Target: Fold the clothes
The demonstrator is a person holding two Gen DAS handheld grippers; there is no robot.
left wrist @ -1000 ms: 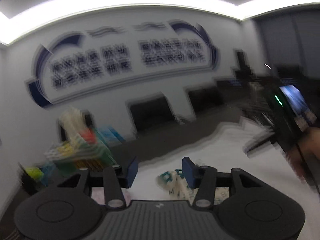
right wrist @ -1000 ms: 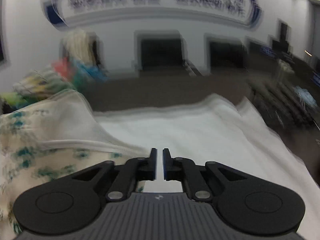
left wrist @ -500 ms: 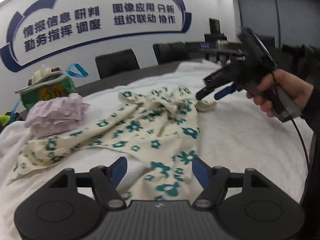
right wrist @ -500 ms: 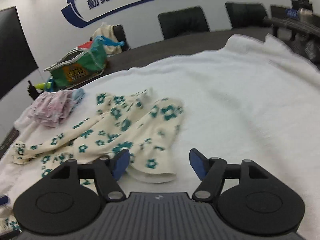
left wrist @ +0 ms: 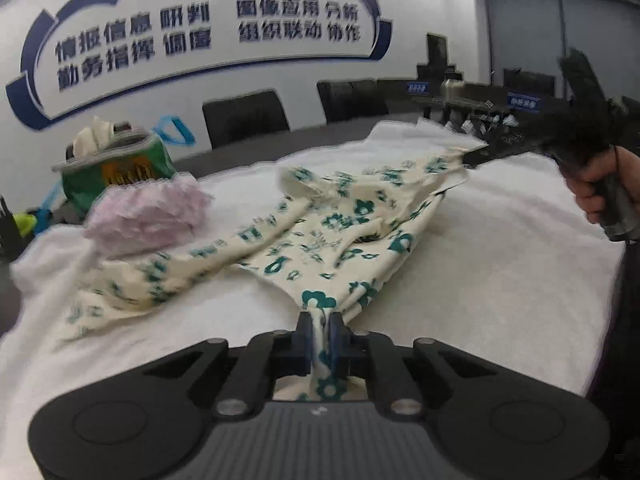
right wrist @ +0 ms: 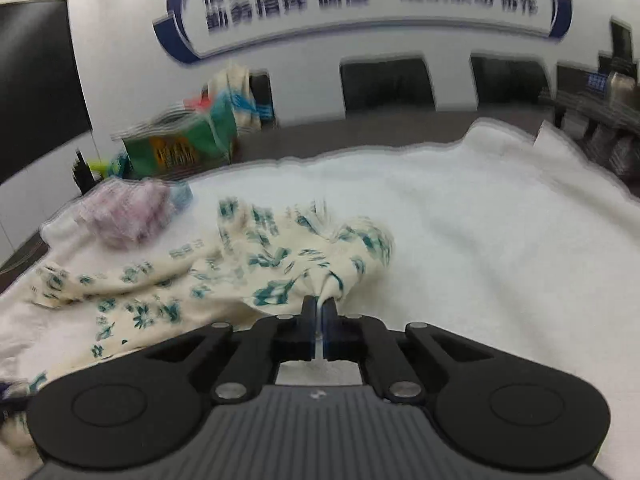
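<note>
Claws: two, black, each with blue pads; left claw [left wrist: 320,334] pinched tight on a hem of the garment; right claw [right wrist: 319,322] pinched tight on another edge of it; in the left view the right claw [left wrist: 466,160] shows blurred at the garment's far corner, a hand [left wrist: 600,184] on its grip
Garment [left wrist: 320,232]: one; cream cloth, soft and rumpled, printed with teal flowers; lies spread across the middle of the towel, stretched between the two claws, one long part trailing off to the left
Towel [left wrist: 500,272]: one; white, fluffy, thick; covers the worktop [right wrist: 360,132], whose dark bare surface shows beyond its far edge
Pink item [left wrist: 144,216]: one; pale, ruffled heap of cloth at the towel's left end, just beside the garment
Bag [left wrist: 116,168]: one; green, orange label, stuffed, pale cloth sticking out on top; stands behind the pink item
Chairs [left wrist: 244,116]: several, dark, square-backed, along the far side; exact count unclear
Wall sign [left wrist: 208,36]: one; blue characters inside a blue curved frame on a white wall
</note>
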